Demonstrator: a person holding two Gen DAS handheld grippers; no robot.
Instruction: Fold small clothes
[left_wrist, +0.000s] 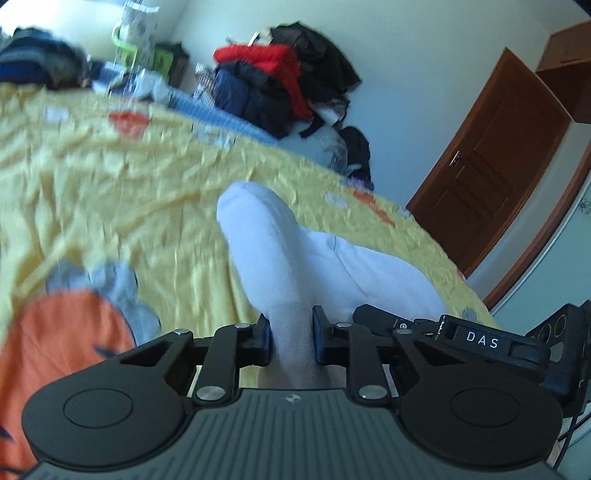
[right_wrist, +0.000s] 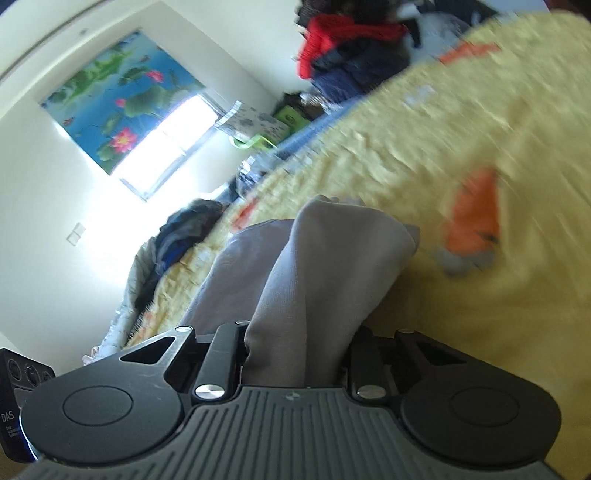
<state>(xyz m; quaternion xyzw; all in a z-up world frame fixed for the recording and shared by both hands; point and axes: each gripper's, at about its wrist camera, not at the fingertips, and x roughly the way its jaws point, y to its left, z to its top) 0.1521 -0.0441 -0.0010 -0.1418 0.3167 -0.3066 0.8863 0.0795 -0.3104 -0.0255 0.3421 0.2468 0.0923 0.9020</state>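
A small white garment (left_wrist: 295, 254) hangs bunched over the yellow bedspread (left_wrist: 110, 177). My left gripper (left_wrist: 291, 338) is shut on a narrow edge of it, and the cloth trails forward and to the right. In the right wrist view the same pale garment (right_wrist: 317, 266) looks greyish and folds over in thick layers. My right gripper (right_wrist: 295, 354) is shut on that bunched cloth, which hides its fingertips. The right gripper also shows at the lower right of the left wrist view (left_wrist: 480, 339). Both views are blurred.
The bedspread (right_wrist: 461, 129) has orange and grey cartoon prints (left_wrist: 74, 332). A pile of red and dark clothes (left_wrist: 280, 85) lies at the bed's far side. A brown door (left_wrist: 491, 162) stands to the right. A bright window (right_wrist: 173, 144) is at the left.
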